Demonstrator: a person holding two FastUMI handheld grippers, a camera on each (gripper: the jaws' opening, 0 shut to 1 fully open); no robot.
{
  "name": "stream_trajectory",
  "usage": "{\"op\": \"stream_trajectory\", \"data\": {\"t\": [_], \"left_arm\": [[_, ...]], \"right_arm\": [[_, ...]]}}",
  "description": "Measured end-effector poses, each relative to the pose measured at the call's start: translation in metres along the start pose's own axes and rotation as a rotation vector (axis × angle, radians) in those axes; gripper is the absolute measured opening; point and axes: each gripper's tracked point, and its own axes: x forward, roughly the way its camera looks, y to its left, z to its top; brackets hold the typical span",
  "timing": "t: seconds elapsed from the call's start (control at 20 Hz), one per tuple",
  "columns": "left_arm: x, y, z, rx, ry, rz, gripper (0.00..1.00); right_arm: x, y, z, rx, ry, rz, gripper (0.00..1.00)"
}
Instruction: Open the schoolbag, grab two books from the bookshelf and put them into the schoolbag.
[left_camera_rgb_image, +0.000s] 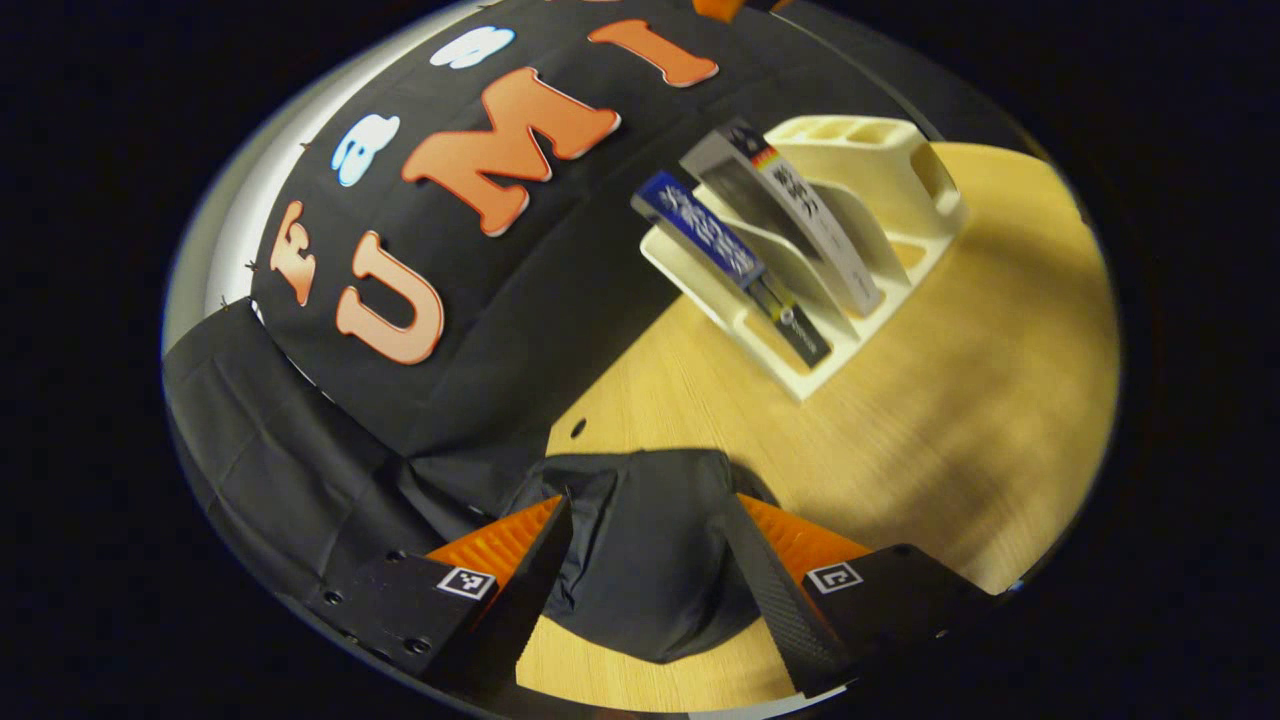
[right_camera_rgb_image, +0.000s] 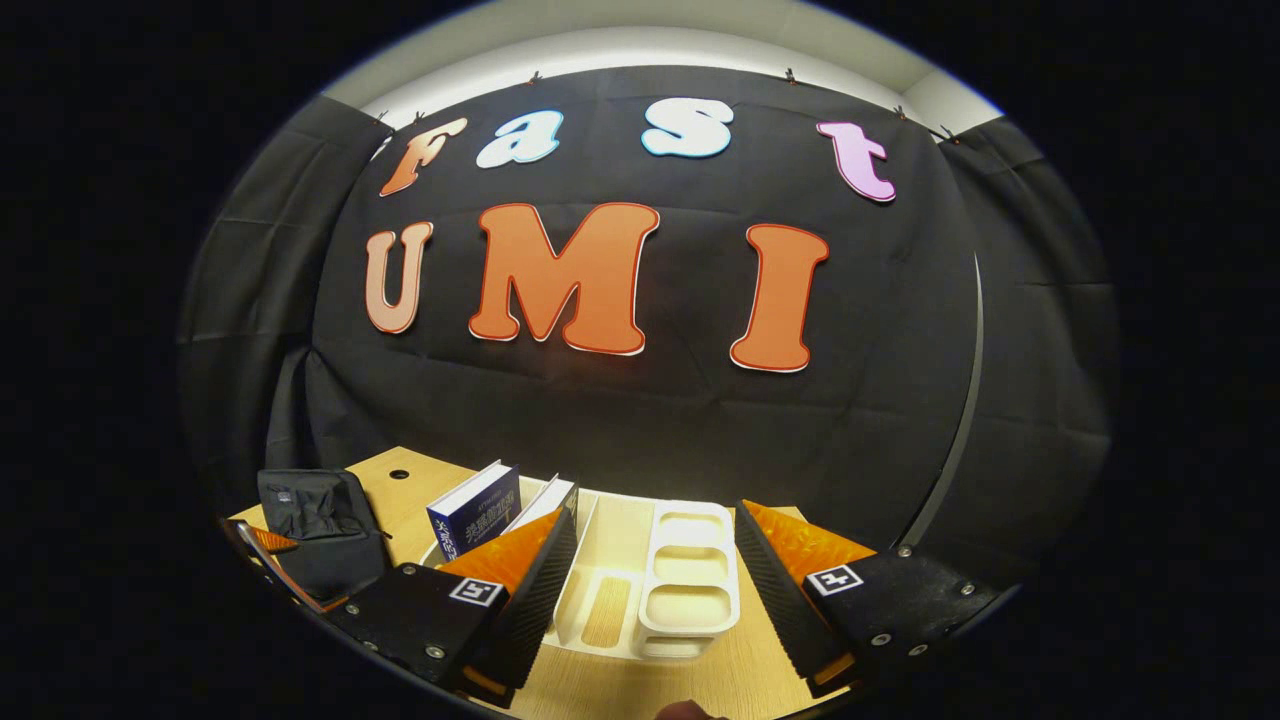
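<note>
The black schoolbag (left_camera_rgb_image: 640, 570) lies on the wooden table (left_camera_rgb_image: 950, 400), right in front of my left gripper (left_camera_rgb_image: 650, 500). That gripper is open, one finger on either side of the bag's near end; whether they touch the fabric I cannot tell. The cream bookshelf (left_camera_rgb_image: 900, 200) stands farther off, holding a blue book (left_camera_rgb_image: 710, 235) and a grey-white book (left_camera_rgb_image: 800, 215), both leaning. My right gripper (right_camera_rgb_image: 657, 510) is open and hovers just before the bookshelf (right_camera_rgb_image: 690, 580). The blue book (right_camera_rgb_image: 475, 520) and the second book (right_camera_rgb_image: 550, 500) sit to its left. The schoolbag (right_camera_rgb_image: 320, 520) is at far left.
The shelf's right-hand compartments (right_camera_rgb_image: 690, 600) are low open pockets. A round cable hole (left_camera_rgb_image: 578, 428) pierces the table near the cloth wall. An orange finger (right_camera_rgb_image: 270, 545) of the left gripper shows beside the bag. Bare tabletop (left_camera_rgb_image: 1000, 450) stretches to the shelf's right.
</note>
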Motion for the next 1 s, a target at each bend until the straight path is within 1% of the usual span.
{"op": "stream_trajectory", "data": {"t": [0.15,0.35,0.45,0.6,0.75,0.85,0.9,1.0], "left_arm": [[0.013,-0.004,-0.028,0.036,0.079,0.006,0.98],[0.029,-0.008,-0.050,0.073,0.149,0.031,0.97],[0.035,-0.008,-0.047,0.106,0.149,0.059,0.97],[0.041,0.004,-0.037,0.148,0.145,0.123,0.96],[0.052,0.011,-0.042,0.173,0.192,0.138,0.95],[0.060,0.011,-0.045,0.162,0.218,0.130,0.94],[0.064,0.011,-0.046,0.159,0.237,0.122,0.91],[0.068,0.008,-0.049,0.138,0.270,0.084,0.75]], "right_arm": [[-0.002,-0.006,-0.001,0.001,-0.001,-0.001,0.94],[-0.004,-0.018,0.004,-0.002,-0.015,-0.015,0.94],[-0.007,-0.022,0.005,-0.008,-0.023,-0.018,0.94],[-0.010,-0.027,0.003,-0.011,-0.024,-0.011,0.94],[-0.013,-0.029,0.005,-0.014,-0.031,0.011,0.94],[-0.014,-0.028,0.012,-0.025,-0.049,0.031,0.94],[-0.015,-0.027,0.016,-0.032,-0.061,0.045,0.94],[-0.016,-0.025,0.021,-0.037,-0.073,0.075,0.94]]}}
